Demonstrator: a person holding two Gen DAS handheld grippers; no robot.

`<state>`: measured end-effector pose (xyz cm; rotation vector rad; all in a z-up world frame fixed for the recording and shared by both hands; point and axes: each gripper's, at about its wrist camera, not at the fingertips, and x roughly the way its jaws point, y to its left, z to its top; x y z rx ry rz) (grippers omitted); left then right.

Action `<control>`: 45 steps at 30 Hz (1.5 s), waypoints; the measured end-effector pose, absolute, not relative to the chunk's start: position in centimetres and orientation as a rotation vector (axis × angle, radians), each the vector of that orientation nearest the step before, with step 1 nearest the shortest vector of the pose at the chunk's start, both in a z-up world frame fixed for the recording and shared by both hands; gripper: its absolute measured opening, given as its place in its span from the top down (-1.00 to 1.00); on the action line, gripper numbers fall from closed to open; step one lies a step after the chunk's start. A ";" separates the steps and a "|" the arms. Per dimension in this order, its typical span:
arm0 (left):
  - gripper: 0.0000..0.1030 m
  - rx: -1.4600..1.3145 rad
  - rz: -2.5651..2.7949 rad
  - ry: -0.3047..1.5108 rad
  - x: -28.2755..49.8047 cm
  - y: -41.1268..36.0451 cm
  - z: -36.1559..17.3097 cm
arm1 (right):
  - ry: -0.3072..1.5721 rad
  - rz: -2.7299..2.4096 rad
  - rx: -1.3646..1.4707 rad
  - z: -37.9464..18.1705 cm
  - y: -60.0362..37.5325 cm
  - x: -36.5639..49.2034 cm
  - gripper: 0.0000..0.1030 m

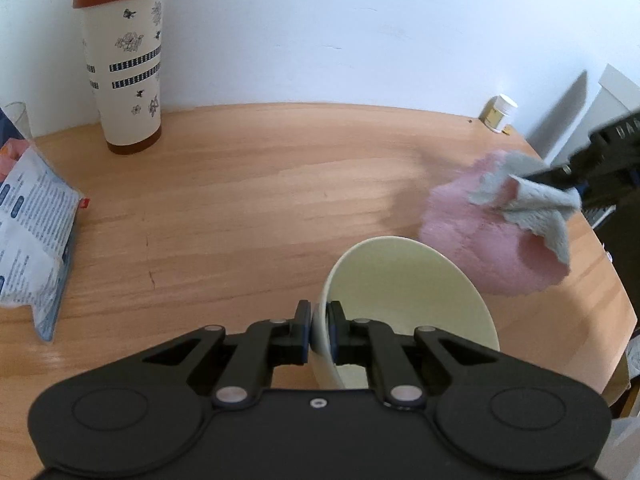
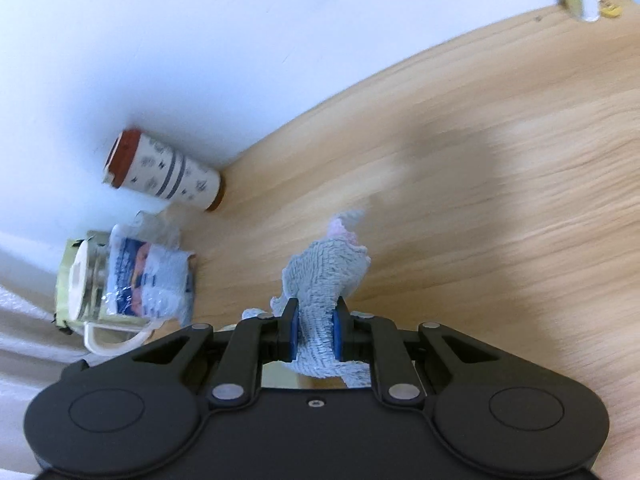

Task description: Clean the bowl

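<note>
Left gripper point(image 1: 319, 330): I had its fingers pinched on the near rim of the bowl point(image 1: 404, 300), one inside, one outside
Bowl: pale cream, tilted on its side, opening facing right, above the wooden bench point(image 1: 240, 200)
Right gripper point(image 2: 314, 330): I had its fingers clamped on the cloth point(image 2: 326, 280)
Cloth: pink one side, grey the other; hung just right of the bowl, blurred; contact with the bowl I could not tell
Tumbler point(image 1: 124, 60): brown lid, upright by the wall, well apart from the bowl
Printed packet point(image 1: 36, 240): at the bench's left edge
Small jar point(image 1: 500, 112): white cap, far right corner
</note>
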<state>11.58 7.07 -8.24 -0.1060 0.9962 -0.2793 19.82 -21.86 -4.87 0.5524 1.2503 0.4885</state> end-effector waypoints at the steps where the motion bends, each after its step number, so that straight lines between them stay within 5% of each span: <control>1: 0.84 -0.112 -0.273 0.999 11.7 7.2 -8.3 | 1.243 0.477 0.540 -4.9 -22.2 19.8 0.65; 15: 0.82 -0.166 -0.225 1.056 12.9 7.9 -9.2 | 1.260 0.362 0.272 -8.1 -23.6 18.9 0.65; 18: 0.61 -0.165 -0.187 1.072 13.0 7.8 -8.9 | 1.273 0.353 0.236 -8.8 -23.6 18.7 0.65; 20: 0.08 -0.164 -0.153 1.072 12.9 7.8 -8.7 | 1.277 0.355 0.228 -9.1 -23.4 18.8 0.62; 22: 0.01 -0.178 -0.141 1.088 12.8 7.7 -8.5 | 1.264 0.350 0.181 -9.1 -23.2 18.6 0.60; 24: -0.17 -0.171 -0.124 1.098 12.5 7.3 -8.2 | 1.250 0.340 0.126 -9.0 -23.0 18.4 0.32; 26: -0.63 -0.136 -0.098 1.087 12.0 6.7 -7.9 | 1.237 0.326 0.066 -8.9 -22.5 18.2 0.02; 29: -0.94 -0.093 -0.067 1.098 11.2 5.6 -7.4 | 1.229 0.337 0.032 -8.8 -22.6 17.6 -0.16; 35: -0.99 -0.069 -0.026 1.084 9.2 4.3 -6.1 | 1.202 0.345 0.005 -7.8 -22.7 15.9 -0.56; 43: -0.99 -0.127 0.027 1.029 5.9 3.0 -0.5 | 1.192 0.377 0.035 -4.7 -22.7 12.8 -0.71; 45: -0.99 -0.160 0.018 1.007 4.9 3.0 1.5 | 1.165 0.391 0.053 -3.2 -22.7 11.6 -0.87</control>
